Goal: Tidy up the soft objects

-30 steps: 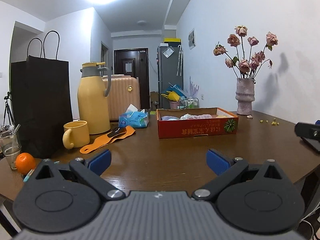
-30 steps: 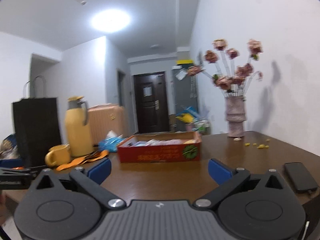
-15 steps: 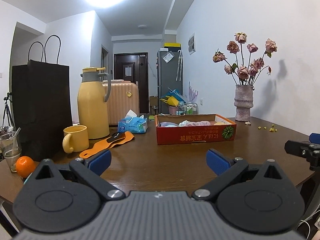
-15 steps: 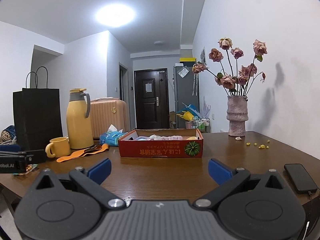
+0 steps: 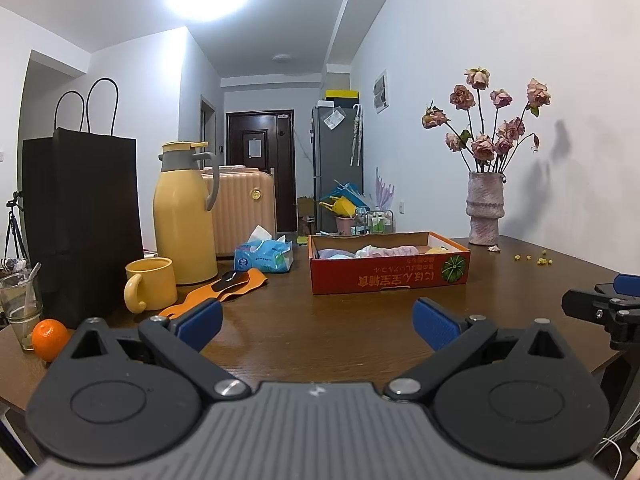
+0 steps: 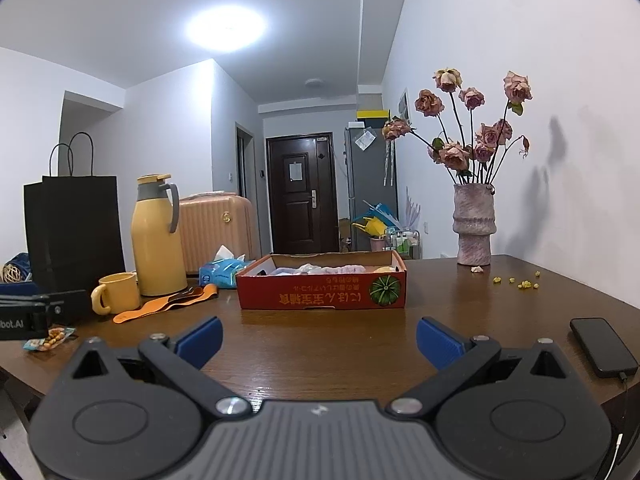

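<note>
A shallow red cardboard box (image 5: 390, 276) stands in the middle of the brown table (image 5: 320, 332), with pale pink and white soft items (image 5: 384, 251) lying inside. It also shows in the right wrist view (image 6: 322, 294), soft items (image 6: 332, 269) inside. My left gripper (image 5: 318, 322) is open and empty, held above the table's near edge, well short of the box. My right gripper (image 6: 318, 340) is open and empty, also short of the box. An orange strap (image 5: 218, 294) and a blue tissue pack (image 5: 264, 256) lie left of the box.
A yellow thermos (image 5: 182, 216), yellow mug (image 5: 150, 290), black paper bag (image 5: 80, 220), glass (image 5: 20, 304) and orange (image 5: 50, 338) crowd the left side. A vase of dried roses (image 5: 484, 212) stands at the back right. A phone (image 6: 602, 346) lies at the right edge.
Both grippers have drawn back and lowered slightly, so the box looks a little farther. The right view has steadied. Both stay open and empty.
</note>
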Available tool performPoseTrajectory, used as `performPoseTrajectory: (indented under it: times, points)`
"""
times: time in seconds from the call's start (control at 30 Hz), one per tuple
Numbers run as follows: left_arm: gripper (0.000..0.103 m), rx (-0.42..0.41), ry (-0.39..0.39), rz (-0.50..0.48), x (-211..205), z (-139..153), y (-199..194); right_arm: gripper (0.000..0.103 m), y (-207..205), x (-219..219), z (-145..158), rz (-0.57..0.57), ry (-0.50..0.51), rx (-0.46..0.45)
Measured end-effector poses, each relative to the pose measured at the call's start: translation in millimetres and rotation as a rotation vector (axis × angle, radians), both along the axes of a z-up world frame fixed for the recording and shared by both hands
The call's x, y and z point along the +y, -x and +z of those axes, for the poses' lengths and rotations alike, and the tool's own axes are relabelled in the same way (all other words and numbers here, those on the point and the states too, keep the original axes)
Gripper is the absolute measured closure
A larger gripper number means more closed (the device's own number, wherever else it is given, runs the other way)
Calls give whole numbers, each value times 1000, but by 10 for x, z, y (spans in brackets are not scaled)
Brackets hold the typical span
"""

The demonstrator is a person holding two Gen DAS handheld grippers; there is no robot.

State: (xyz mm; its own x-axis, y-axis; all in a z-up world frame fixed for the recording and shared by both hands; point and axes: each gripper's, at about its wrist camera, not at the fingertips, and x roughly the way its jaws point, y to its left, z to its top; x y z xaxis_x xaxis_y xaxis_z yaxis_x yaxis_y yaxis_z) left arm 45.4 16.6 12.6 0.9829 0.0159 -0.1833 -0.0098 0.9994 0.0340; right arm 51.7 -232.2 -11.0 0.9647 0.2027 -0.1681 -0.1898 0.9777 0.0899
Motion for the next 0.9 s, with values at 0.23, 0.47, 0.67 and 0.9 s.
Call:
performPoseTrajectory:
  times: [0.23, 0.47, 0.67, 0.9]
  points:
    - [0, -2, 0, 1, -5, 6, 16, 0, 0, -19, 14, -6, -3, -6]
    - [0, -3, -1, -2, 9, 13, 8, 0, 2, -29, 10, -3, -7, -11]
    - [0, -4, 1, -5, 14, 18, 15, 0, 11, -35, 9, -9, -11, -17]
    - [0, -5, 1, -5, 17, 21, 9, 0, 12, -26, 10, -1, -7, -12]
